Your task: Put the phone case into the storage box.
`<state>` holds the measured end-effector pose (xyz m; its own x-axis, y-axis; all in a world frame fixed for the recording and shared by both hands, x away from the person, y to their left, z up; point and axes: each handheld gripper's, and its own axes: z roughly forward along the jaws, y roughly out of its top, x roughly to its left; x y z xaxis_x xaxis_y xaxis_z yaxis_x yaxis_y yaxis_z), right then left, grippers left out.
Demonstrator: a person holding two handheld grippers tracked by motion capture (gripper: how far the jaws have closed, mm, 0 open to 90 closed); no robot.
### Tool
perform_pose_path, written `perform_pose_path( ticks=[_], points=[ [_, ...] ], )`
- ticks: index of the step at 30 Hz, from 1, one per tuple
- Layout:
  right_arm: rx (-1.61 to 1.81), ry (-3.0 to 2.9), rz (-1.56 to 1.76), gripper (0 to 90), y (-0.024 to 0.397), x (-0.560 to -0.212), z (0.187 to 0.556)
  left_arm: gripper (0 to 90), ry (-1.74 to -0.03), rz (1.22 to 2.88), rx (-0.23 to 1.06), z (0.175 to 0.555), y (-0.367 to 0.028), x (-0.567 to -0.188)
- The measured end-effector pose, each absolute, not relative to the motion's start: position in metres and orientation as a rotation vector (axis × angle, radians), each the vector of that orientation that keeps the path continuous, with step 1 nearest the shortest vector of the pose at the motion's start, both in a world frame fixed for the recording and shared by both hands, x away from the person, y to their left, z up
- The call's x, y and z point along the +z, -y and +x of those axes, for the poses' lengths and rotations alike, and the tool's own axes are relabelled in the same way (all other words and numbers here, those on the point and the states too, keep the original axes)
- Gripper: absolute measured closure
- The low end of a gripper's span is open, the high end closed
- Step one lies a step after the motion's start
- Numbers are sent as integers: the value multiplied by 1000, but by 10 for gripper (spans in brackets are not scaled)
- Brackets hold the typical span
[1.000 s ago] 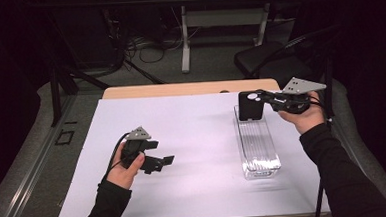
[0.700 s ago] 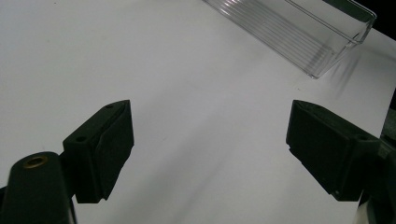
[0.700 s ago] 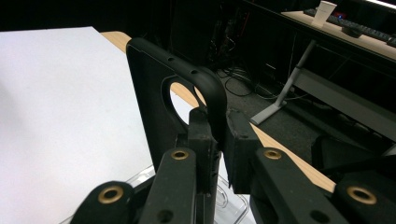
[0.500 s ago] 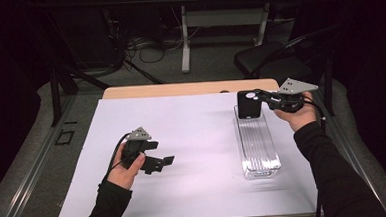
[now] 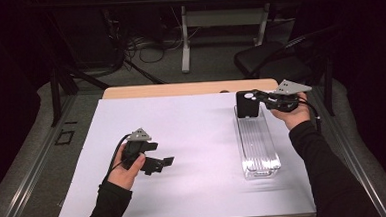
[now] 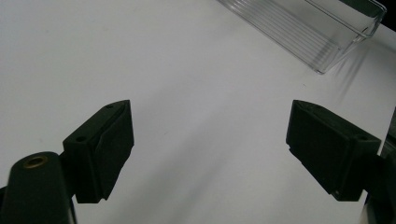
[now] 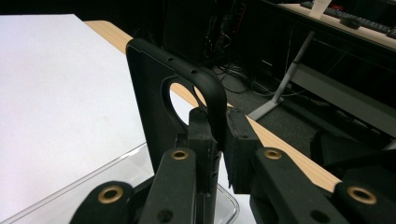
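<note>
Black phone case (image 7: 159,107) stands upright, pinched by its edge in the right gripper (image 5: 260,101) at the clear tray's (image 5: 257,147) far end — poised, I'd guess, for slotting in. Well left of the tray, the left gripper (image 5: 161,164) idles — jaws wide, empty.

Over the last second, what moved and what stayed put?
The right tool, shut on the black phone case, has come down a little toward the far end of the clear tray; the grip is unchanged. The left tool stayed where it was over the white table cover, jaws open and empty. The tray has not shifted.
</note>
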<state>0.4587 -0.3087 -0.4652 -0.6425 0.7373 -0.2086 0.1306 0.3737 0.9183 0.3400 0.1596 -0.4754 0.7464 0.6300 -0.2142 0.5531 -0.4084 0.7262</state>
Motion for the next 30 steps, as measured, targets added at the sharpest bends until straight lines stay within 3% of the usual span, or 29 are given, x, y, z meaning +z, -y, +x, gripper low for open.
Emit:
perform_pose_path(
  ticks=[20, 30],
  points=[
    [1219, -2028, 759, 776, 326, -480, 473, 156, -888, 2112, 109, 339, -158, -478],
    [1170, -2036, 868, 582, 323, -479, 474, 156, -894, 2115, 105, 339, -158, -479]
  ],
)
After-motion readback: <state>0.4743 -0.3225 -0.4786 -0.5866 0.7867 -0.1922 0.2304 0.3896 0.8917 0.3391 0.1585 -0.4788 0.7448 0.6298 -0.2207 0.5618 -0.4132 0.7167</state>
